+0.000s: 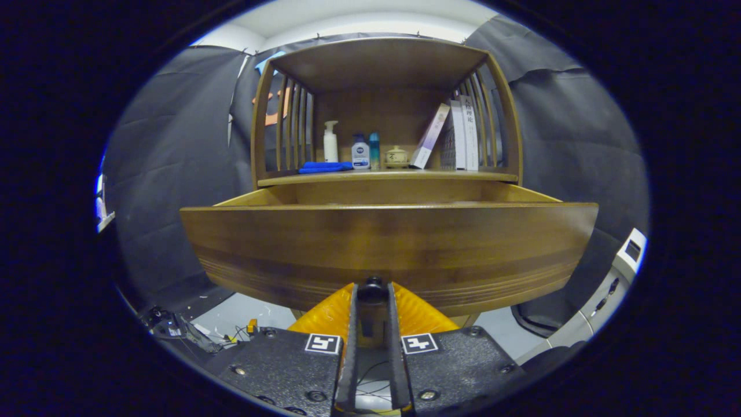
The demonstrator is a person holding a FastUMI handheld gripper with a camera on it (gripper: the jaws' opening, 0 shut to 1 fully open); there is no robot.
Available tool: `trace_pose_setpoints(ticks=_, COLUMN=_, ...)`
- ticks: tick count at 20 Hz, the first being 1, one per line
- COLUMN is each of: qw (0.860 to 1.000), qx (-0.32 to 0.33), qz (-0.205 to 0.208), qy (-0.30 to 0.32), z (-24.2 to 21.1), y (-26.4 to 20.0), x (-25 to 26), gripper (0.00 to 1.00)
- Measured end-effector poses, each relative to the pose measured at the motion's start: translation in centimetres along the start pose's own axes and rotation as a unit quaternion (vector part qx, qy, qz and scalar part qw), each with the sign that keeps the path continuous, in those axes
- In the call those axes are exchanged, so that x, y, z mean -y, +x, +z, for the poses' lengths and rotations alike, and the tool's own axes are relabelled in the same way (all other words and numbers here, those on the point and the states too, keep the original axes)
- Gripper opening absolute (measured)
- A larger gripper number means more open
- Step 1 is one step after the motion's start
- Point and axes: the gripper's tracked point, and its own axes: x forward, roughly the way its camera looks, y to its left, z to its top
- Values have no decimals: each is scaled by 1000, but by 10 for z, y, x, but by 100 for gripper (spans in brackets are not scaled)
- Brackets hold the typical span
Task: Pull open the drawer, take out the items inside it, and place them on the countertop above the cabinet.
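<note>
Wooden drawer (388, 249) pulled partway out of the cabinet, front panel directly ahead. Gripper (372, 295) pinching the small dark knob (372, 288) low at the panel's centre, fingers closed on either side. Probably heavy, stiff and smooth-sliding; knob the only handhold. Contents hidden behind the panel. Countertop (388, 175) above holds bottles (347, 147) and books (457, 136).

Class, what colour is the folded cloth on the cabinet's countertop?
Blue; the folded cloth lies beside the white pump bottle, seen in the gripper view.
</note>
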Motion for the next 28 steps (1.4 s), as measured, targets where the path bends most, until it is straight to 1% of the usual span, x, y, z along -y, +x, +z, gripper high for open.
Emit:
trace_pose_setpoints(ticks=2, qw=1000, qx=2, qz=-2, qy=0, z=1, y=-2, x=0, gripper=26)
trace_pose_setpoints(ticks=3, qw=1000, qx=1, qz=-6, qy=-5, z=1, y=-3, x=1, gripper=30)
trace_pose_setpoints(ticks=4, qw=1000, qx=4, qz=-10, qy=-5, z=3, y=-6, x=3, gripper=30)
trace_pose_setpoints(ticks=5, qw=1000, qx=25, qz=-12, qy=-6, z=14, y=-13, x=2, gripper=33)
trace_pose_setpoints(ticks=6, qw=998, qx=48, qz=-22, qy=-14, z=26, y=-18, x=6, gripper=39)
trace_pose_setpoints(ticks=8, qw=996, qx=87, qz=-23, qy=-30, z=52, y=-34, x=9, gripper=52)
trace_pose_setpoints(ticks=11, qw=995, qx=102, qz=-10, qy=-13, z=81, y=-57, x=6, gripper=71)
trace_pose_setpoints(ticks=13, qw=994, qx=107, qz=-8, qy=4, z=105, y=-60, x=11, gripper=82)
trace_pose_setpoints(ticks=15, qw=993, qx=113, qz=-6, qy=19, z=132, y=-57, x=18, gripper=88)
trace_pose_setpoints(ticks=18, qw=994, qx=113, qz=-7, qy=13, z=174, y=-46, x=31, gripper=96)
trace_pose_setpoints(ticks=20, qw=993, qx=114, qz=-19, qy=-1, z=203, y=-31, x=42, gripper=97)
trace_pose_setpoints(ticks=22, qw=993, qx=115, qz=-12, qy=-8, z=228, y=-20, x=43, gripper=97)
trace_pose_setpoints(ticks=24, qw=994, qx=106, qz=-6, qy=-15, z=244, y=-6, x=45, gripper=97)
trace_pose_setpoints(ticks=28, qw=997, qx=40, qz=5, qy=-63, z=244, y=35, x=40, gripper=97)
